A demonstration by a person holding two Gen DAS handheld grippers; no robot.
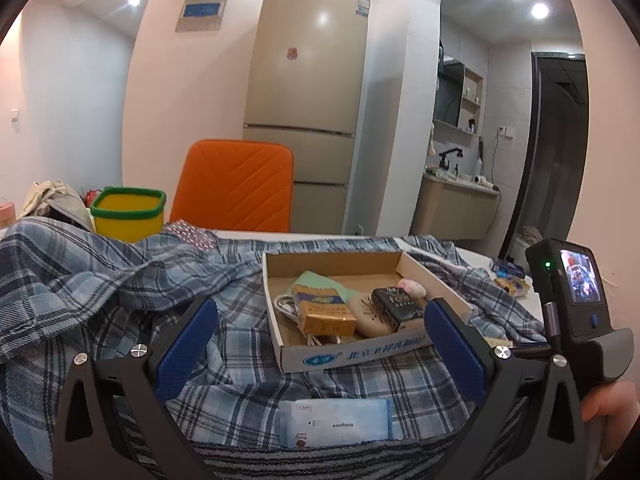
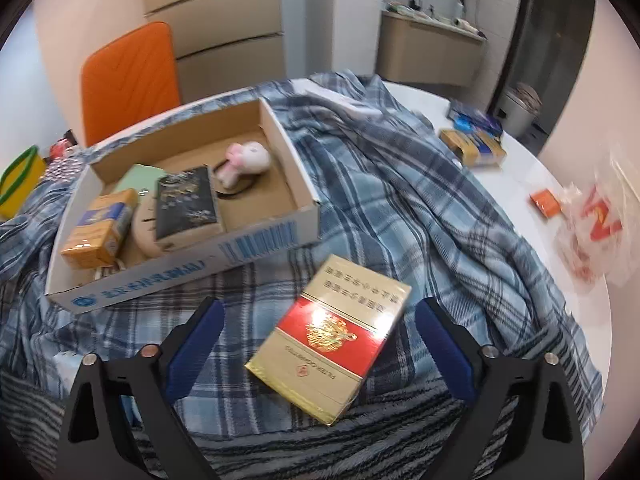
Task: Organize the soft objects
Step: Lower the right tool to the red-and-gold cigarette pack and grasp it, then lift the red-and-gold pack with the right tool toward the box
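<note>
I have both grippers wide apart and holding nothing. My left gripper (image 1: 320,344) hangs just in front of the cardboard box (image 1: 332,356), its blue pads (image 1: 186,348) spread to either side of the box's near wall. A flat pack of wipes (image 1: 336,424) lies on the plaid blanket (image 1: 100,280) between the fingers, close to the camera.

Inside the box I see an orange pack (image 1: 326,310), a black pack (image 1: 396,304) leaning on a beige round pouch (image 1: 366,316), a green cloth (image 1: 320,280) at the back, a white cable (image 1: 286,306) at the left, and a small pink-and-white plush toy (image 1: 412,288) toward the right wall.

My right gripper (image 2: 320,348) is also spread open, and the red-and-gold carton (image 2: 332,344) lies flat on the blanket between its fingers (neither pad touches it). It sits just in front of the box, near the box's right corner, tilted diagonally.

The blanket covers most of the white counter (image 2: 520,184). On the bare part to the right lie a yellow-and-blue pack (image 2: 474,146), a small orange box (image 2: 544,202) and a crumpled plastic bag (image 2: 596,224). Behind the counter stand an orange chair (image 1: 236,188) and a yellow bin with a green rim (image 1: 128,212); a fridge (image 1: 308,80) stands against the wall.
</note>
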